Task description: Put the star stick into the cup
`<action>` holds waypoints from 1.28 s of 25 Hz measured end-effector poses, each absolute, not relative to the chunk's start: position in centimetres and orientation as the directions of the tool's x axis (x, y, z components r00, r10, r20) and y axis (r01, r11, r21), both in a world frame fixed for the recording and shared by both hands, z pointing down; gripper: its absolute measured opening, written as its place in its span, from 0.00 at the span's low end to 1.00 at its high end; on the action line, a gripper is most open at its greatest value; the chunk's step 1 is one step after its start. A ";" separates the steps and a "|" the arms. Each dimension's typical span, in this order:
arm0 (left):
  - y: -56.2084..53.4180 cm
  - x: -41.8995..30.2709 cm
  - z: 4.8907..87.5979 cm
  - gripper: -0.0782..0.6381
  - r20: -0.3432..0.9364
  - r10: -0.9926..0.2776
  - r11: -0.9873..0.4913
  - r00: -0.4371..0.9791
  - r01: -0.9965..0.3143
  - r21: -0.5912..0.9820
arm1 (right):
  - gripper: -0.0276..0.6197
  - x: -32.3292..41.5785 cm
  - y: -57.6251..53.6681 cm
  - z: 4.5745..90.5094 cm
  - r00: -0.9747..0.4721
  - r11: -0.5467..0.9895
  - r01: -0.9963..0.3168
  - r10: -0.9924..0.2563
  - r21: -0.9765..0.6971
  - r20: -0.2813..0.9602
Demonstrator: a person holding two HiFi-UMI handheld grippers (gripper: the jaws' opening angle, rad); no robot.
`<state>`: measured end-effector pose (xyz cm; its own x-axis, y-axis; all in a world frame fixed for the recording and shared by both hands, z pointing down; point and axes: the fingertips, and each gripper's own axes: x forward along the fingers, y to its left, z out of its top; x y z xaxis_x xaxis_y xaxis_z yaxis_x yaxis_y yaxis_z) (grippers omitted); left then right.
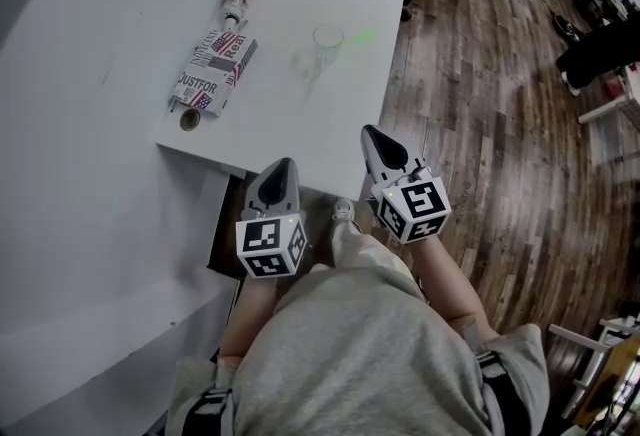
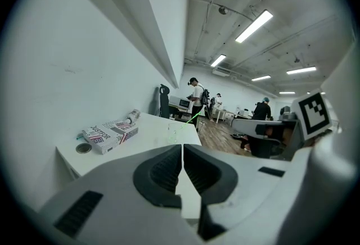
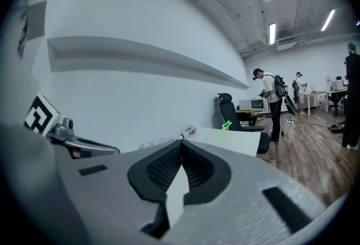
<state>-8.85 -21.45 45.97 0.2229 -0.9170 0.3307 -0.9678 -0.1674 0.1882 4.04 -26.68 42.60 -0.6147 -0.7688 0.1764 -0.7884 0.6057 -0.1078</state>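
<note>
The left gripper (image 1: 281,169) and right gripper (image 1: 372,136) hover at the counter's (image 1: 290,124) near edge, jaws pressed together on nothing, and with the green star stick (image 1: 358,37) lying just beside the clear cup (image 1: 328,36), a careless reach could topple the cup.

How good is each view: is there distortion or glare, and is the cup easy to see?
Head view: even light, edges bent by the wide lens; the clear cup is faint on the white table. Left gripper view: fisheye with a black border, ceiling lights glaring. Right gripper view: same fisheye; the star stick shows bright green.
</note>
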 end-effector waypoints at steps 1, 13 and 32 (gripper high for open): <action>-20.7 -8.9 45.9 0.12 0.328 -0.918 -0.169 0.224 -0.967 0.189 | 0.04 3.9 -25.7 42.4 -0.617 0.609 -0.786 -0.767 -0.104 0.174; -12.1 -8.2 45.1 0.12 0.303 -0.923 -0.187 0.237 -0.964 0.187 | 0.04 3.7 -15.4 41.1 -0.633 0.625 -0.774 -0.760 -0.101 0.147; -7.1 -6.5 44.2 0.12 0.281 -0.928 -0.203 0.245 -0.964 0.170 | 0.04 4.4 -9.3 40.1 -0.651 0.648 -0.759 -0.751 -0.066 0.114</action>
<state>-6.52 -7.06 44.20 0.2454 -0.9278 0.2810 -0.9642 -0.2034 0.1704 4.38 -9.34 40.15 -0.6509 -0.7506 0.1138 -0.7588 0.6479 -0.0664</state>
